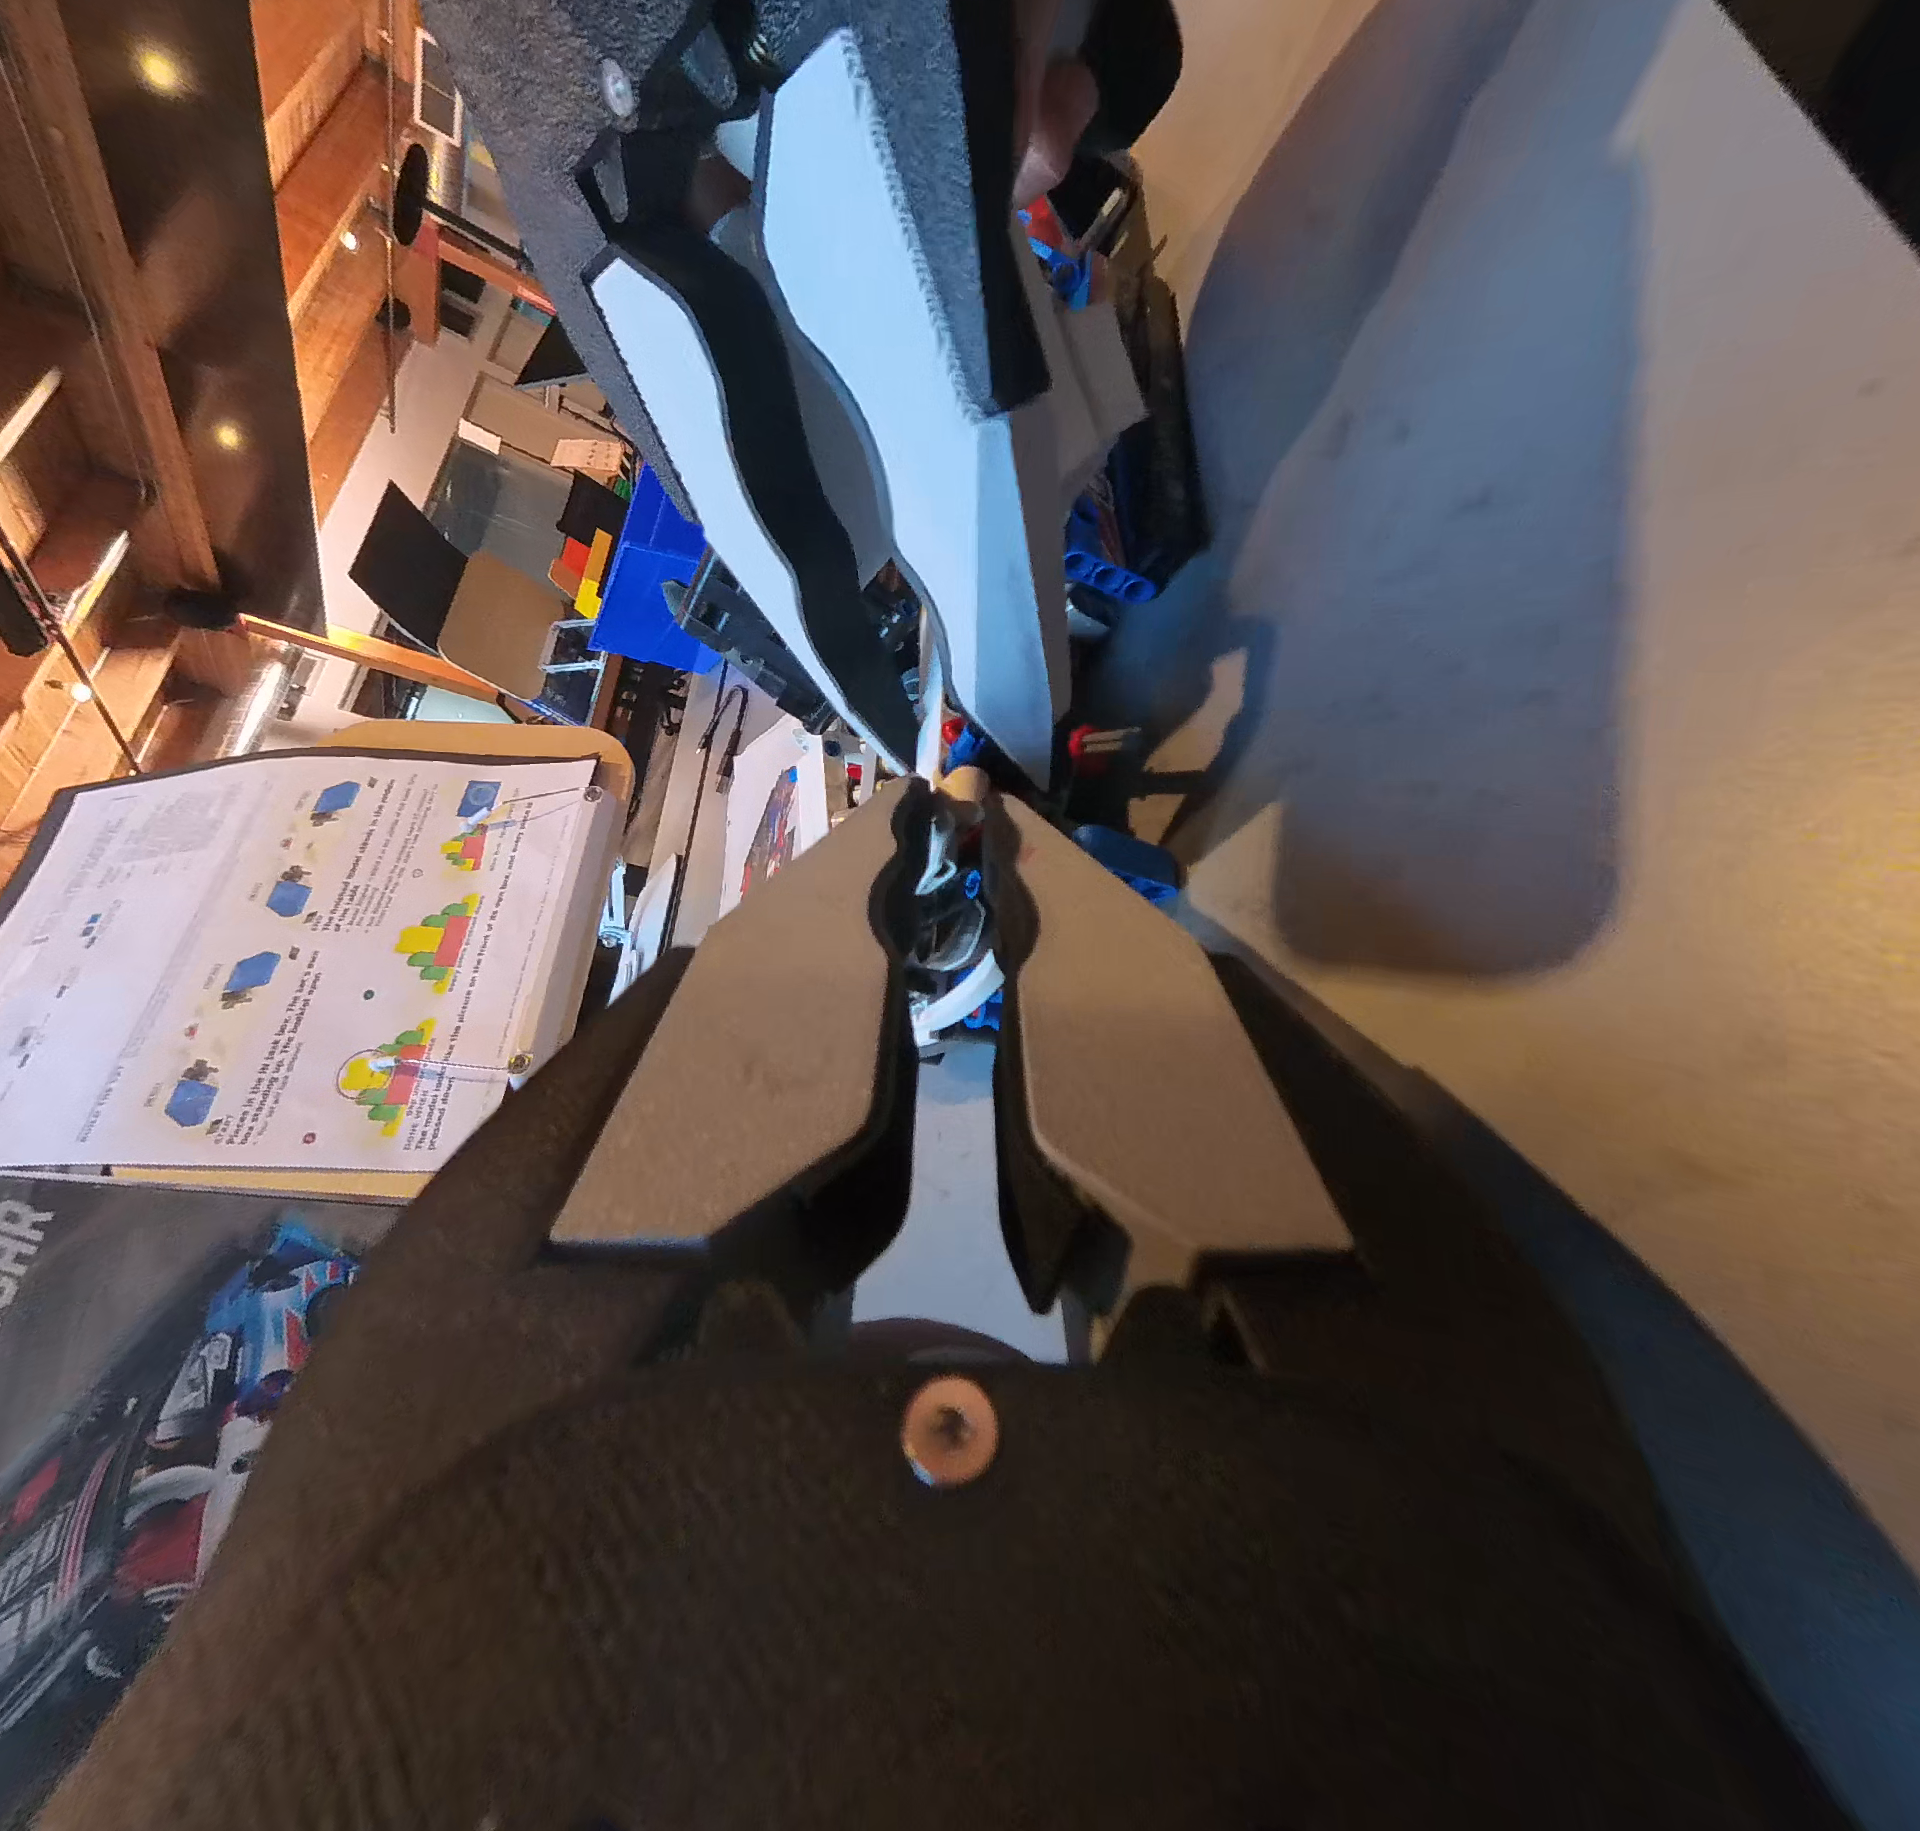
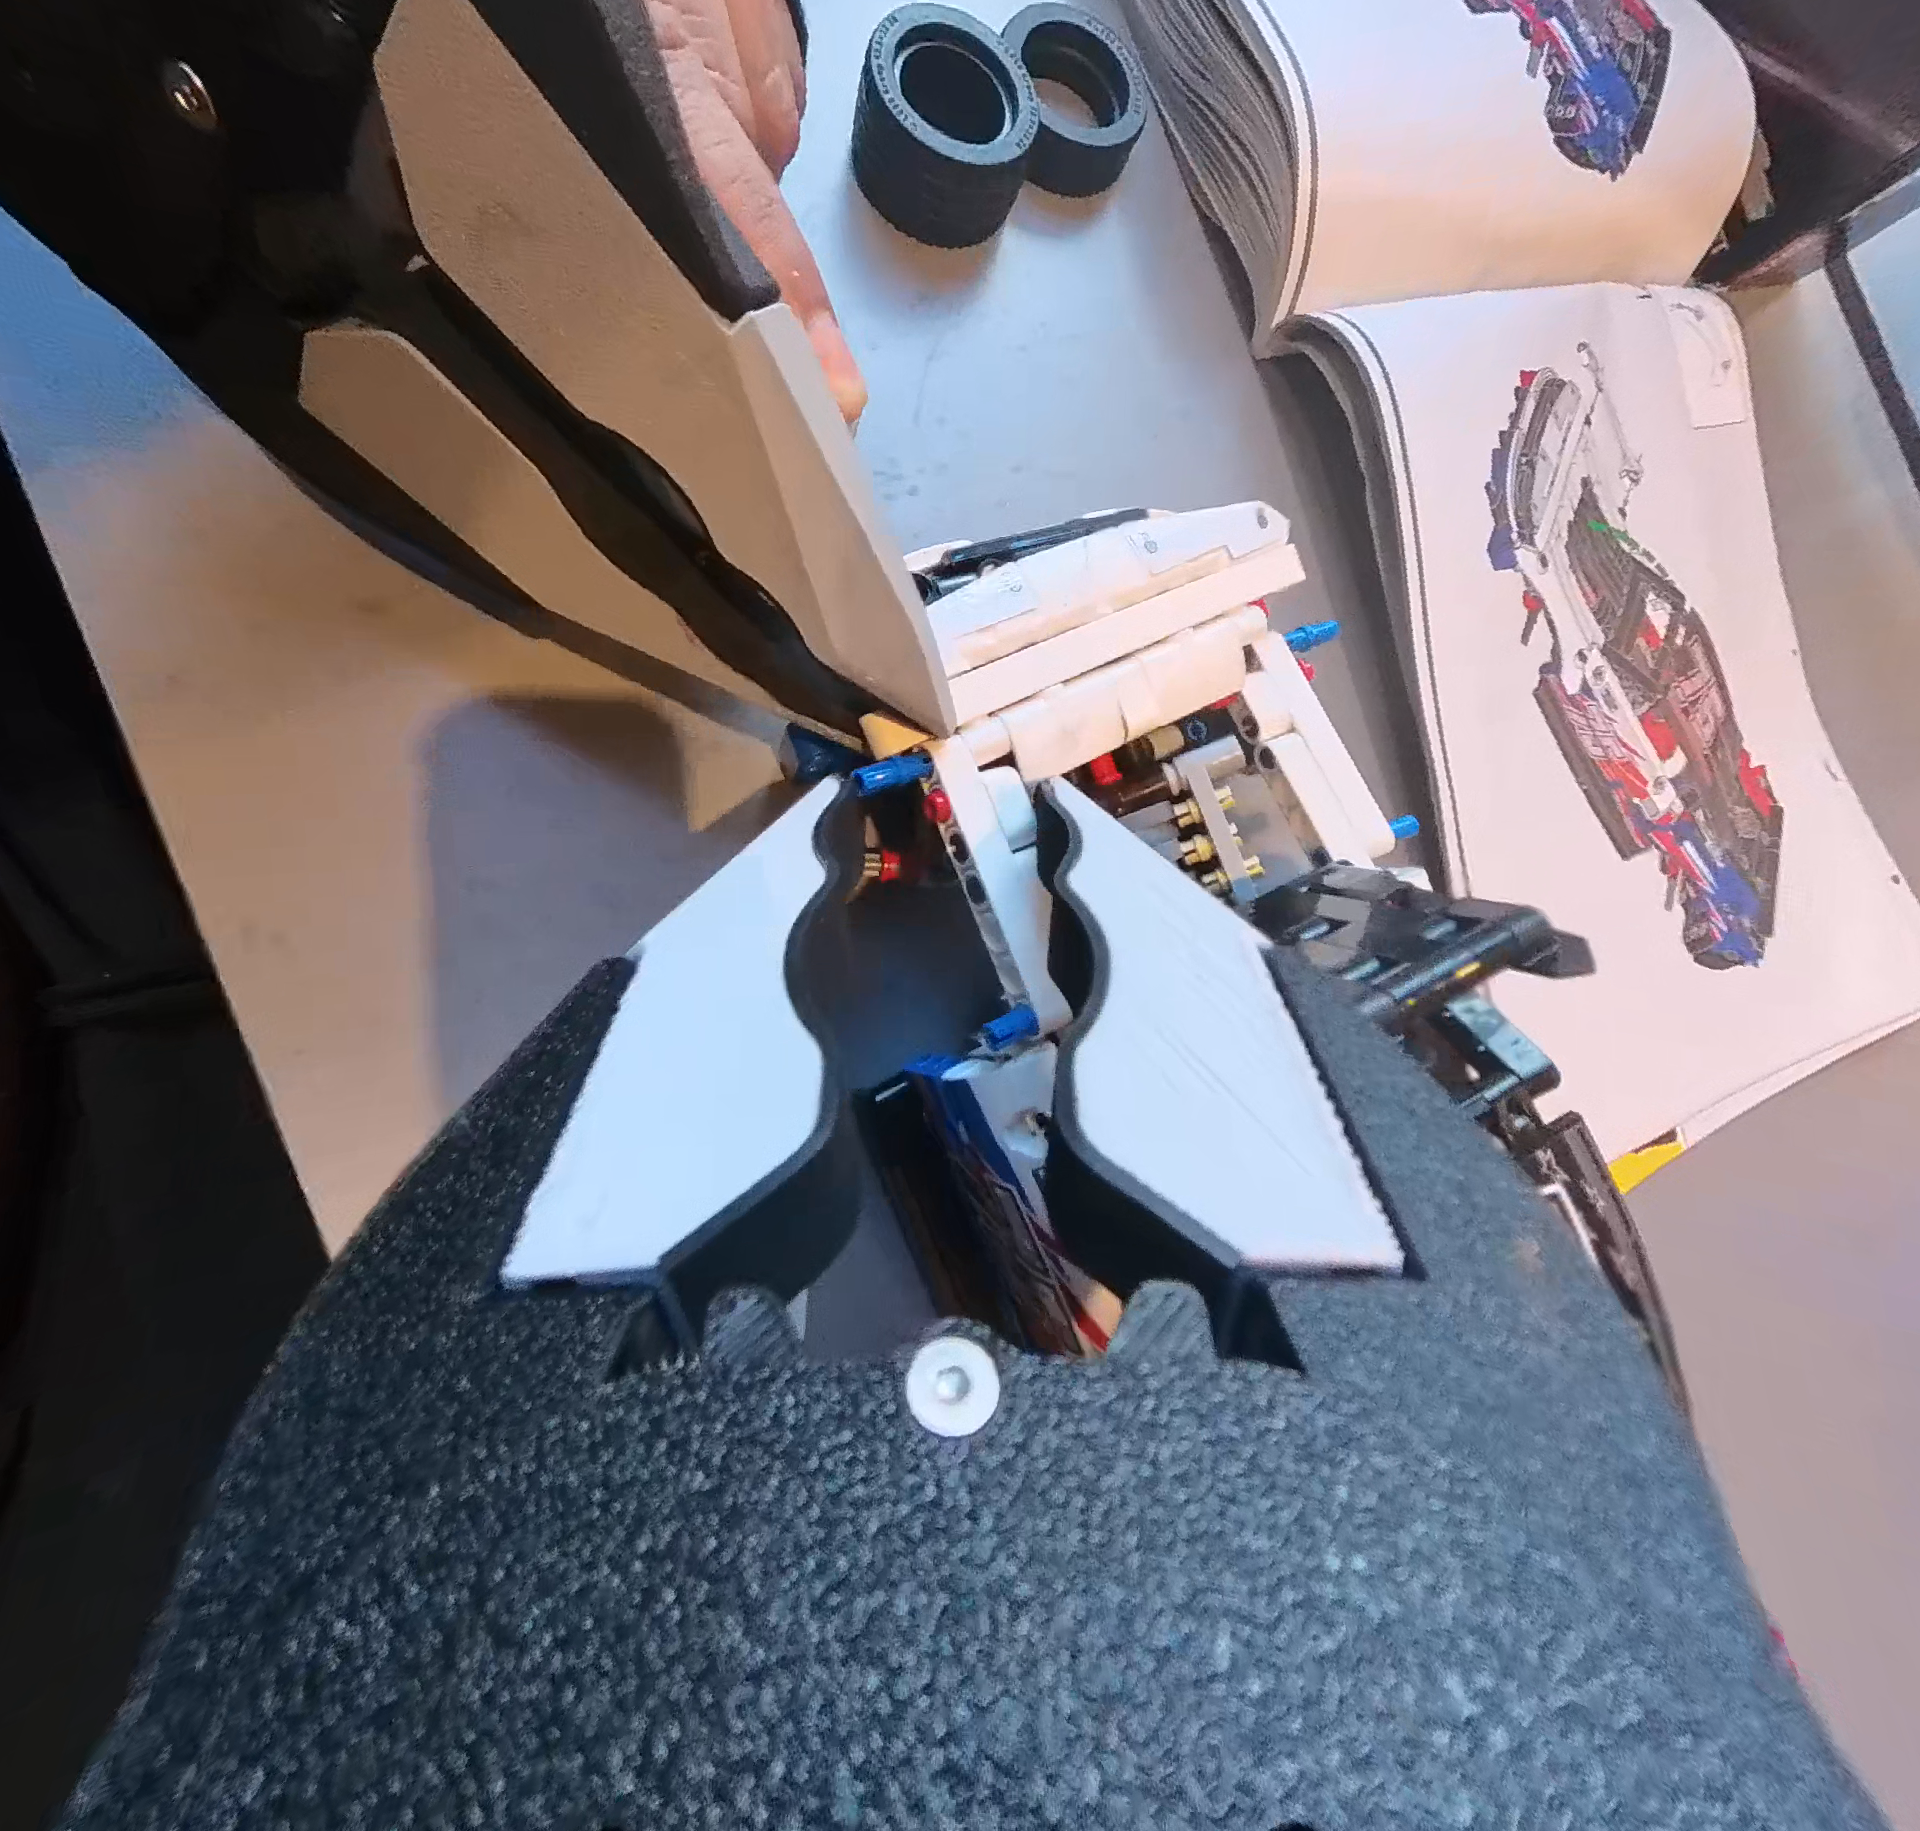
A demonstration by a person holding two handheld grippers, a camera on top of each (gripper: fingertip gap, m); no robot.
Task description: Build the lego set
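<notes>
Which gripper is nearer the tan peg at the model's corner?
Left. The left gripper comes in from above, its tips closed on the tan peg. The right gripper sits just below the peg, its fingers flanking the lego model.

My right tool [image 2: 935,825] has a coarse, grainy black plastic body, smooth matt pale finger plates and a bright metal screw [image 2: 952,1384]. I see the lego model [image 2: 1122,628] as glossy white plastic with shiny blue pins. The two tyres [image 2: 997,114] look like matt black ribbed rubber. The manual [image 2: 1621,701] is smooth printed paper. The tabletop [image 2: 1039,368] is matt grey, lightly scuffed. My left tool [image 1: 940,794] shows the same matt plastic; warm varnished wood [image 1: 312,119] lines the room.
</notes>
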